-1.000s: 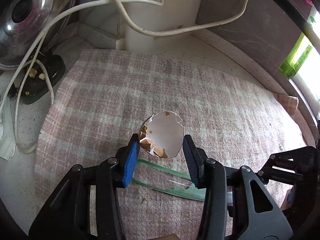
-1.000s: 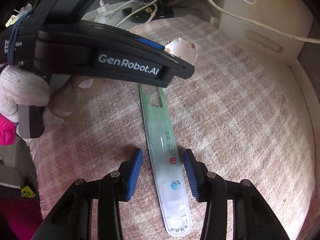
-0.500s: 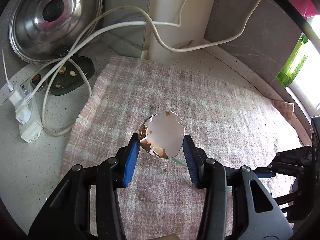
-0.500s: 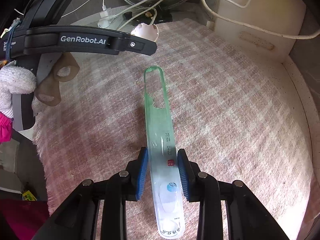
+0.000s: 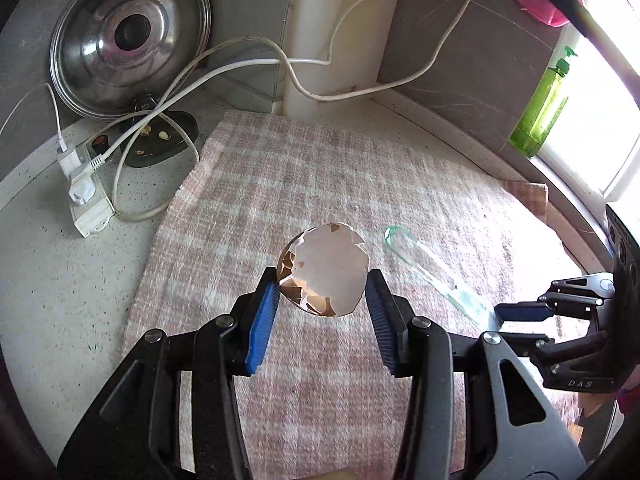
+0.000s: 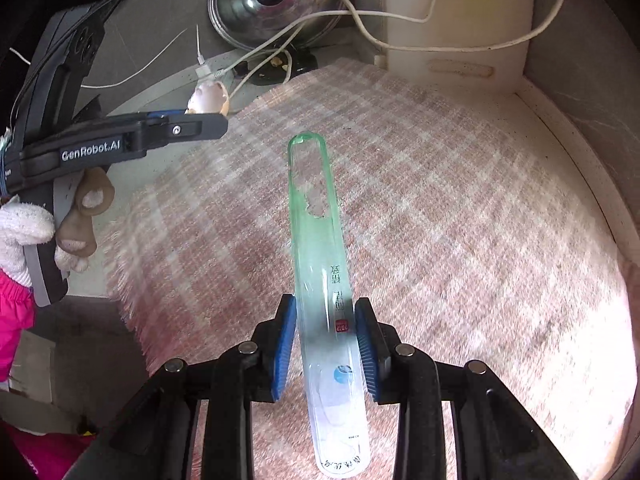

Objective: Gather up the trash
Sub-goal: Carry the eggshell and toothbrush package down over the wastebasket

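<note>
My left gripper (image 5: pixel 322 284) is shut on a broken eggshell (image 5: pixel 326 268) and holds it in the air above the pink checked cloth (image 5: pixel 312 176). The eggshell also shows in the right wrist view (image 6: pixel 209 98), at the tip of the left gripper (image 6: pixel 208 114). My right gripper (image 6: pixel 325 316) is shut on a long clear green plastic toothbrush package (image 6: pixel 318 248), lifted off the cloth and pointing away. In the left wrist view the package (image 5: pixel 432 268) sticks out leftward from the right gripper (image 5: pixel 520 314).
A steel pot lid (image 5: pixel 128 40) leans on the back wall at left. A white power strip (image 5: pixel 86 196) with cables and a dark dish (image 5: pixel 160 140) lie left of the cloth. A white post (image 5: pixel 336 32) stands behind. A green bottle (image 5: pixel 544 104) stands by the window.
My right gripper closed on the plastic package and lifted it off the cloth. My left gripper rose and drew back with the eggshell still in it.
</note>
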A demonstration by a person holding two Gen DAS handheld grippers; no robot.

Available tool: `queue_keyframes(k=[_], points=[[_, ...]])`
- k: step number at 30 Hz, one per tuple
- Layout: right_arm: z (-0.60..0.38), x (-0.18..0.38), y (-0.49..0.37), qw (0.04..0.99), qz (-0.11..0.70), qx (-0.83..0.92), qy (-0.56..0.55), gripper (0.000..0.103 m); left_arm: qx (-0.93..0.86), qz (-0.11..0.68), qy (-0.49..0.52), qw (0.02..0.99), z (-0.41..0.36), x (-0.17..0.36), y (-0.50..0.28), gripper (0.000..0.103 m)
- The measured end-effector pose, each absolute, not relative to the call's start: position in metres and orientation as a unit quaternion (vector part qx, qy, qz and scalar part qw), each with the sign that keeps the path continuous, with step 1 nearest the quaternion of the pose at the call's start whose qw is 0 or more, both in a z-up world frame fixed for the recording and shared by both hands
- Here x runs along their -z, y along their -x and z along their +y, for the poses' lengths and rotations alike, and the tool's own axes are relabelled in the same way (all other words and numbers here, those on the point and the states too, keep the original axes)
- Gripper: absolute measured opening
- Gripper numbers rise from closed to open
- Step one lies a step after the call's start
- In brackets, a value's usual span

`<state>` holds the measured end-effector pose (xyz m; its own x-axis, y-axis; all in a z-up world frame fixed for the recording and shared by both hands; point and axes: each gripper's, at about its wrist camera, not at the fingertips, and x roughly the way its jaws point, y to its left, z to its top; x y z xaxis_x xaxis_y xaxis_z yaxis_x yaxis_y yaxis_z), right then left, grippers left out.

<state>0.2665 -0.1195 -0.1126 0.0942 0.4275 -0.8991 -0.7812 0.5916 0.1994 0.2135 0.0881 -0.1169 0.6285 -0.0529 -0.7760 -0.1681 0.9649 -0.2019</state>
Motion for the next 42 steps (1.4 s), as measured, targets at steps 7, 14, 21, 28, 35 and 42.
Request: queue_keyframes(k=[7, 14, 21, 28, 35, 42], points=[[-0.145, 0.107, -0.248, 0.737, 0.536, -0.391, 0.13, 0.03, -0.008, 0.441, 0.128, 0.888, 0.068, 0.117, -0.173, 0.045], [-0.165, 0.094, -0.22, 0.752, 0.536, -0.371, 0.098, 0.03, 0.015, 0.455, 0.122, 0.882, 0.054, 0.123, -0.135, 0.045], [-0.175, 0.09, -0.181, 0.758, 0.543, -0.355, 0.071, 0.03, 0.034, 0.468, 0.11, 0.876, 0.046, 0.129, -0.097, 0.045], [-0.181, 0.085, -0.135, 0.761, 0.551, -0.342, 0.042, 0.03, 0.046, 0.477, 0.101, 0.872, 0.044, 0.132, -0.059, 0.045], [-0.185, 0.087, -0.089, 0.755, 0.565, -0.331, 0.017, 0.03, 0.059, 0.49, 0.104, 0.864, 0.039, 0.141, -0.025, 0.045], [-0.186, 0.095, -0.048, 0.744, 0.585, -0.323, -0.001, 0.03, 0.077, 0.507, 0.094, 0.853, 0.028, 0.157, 0.003, 0.045]])
